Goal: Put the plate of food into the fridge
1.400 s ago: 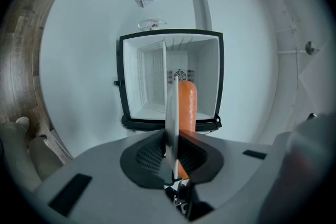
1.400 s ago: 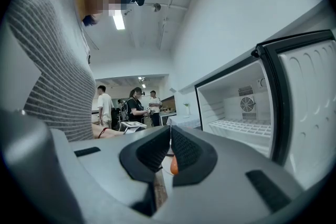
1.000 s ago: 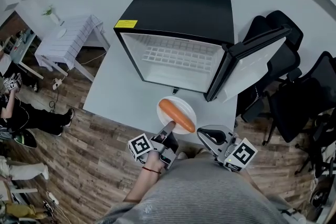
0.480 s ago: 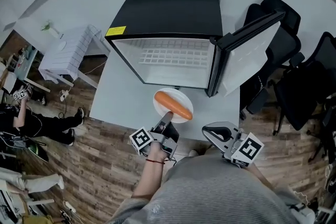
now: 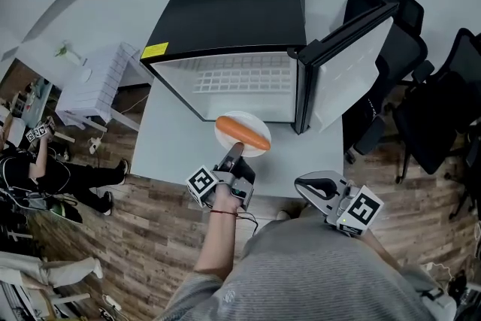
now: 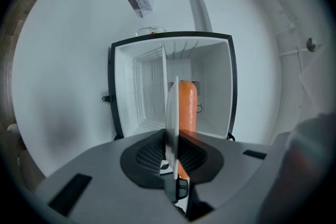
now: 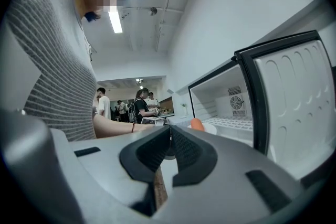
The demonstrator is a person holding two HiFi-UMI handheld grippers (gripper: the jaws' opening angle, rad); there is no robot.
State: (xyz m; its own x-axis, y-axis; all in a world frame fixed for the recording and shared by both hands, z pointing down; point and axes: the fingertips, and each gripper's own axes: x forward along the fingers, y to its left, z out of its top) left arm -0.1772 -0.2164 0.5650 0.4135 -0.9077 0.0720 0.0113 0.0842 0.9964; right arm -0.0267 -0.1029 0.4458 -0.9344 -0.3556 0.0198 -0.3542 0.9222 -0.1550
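Holding the right gripper (image 7: 169, 136) at the near right, off the near edge of the pale table (image 5: 173, 143), fingers together on nothing. Pinching the near rim of the white plate (image 5: 249, 121) with the left gripper (image 6: 170, 152), fingers clamped on it, and holding the plate over the table, a long orange sausage (image 5: 242, 133) lying across it, right at the mouth of the fridge (image 5: 233, 11). Facing the black fridge farther on, its white inside and wire shelf (image 5: 240, 79) showing, its door (image 5: 349, 60) standing swung open to the right.
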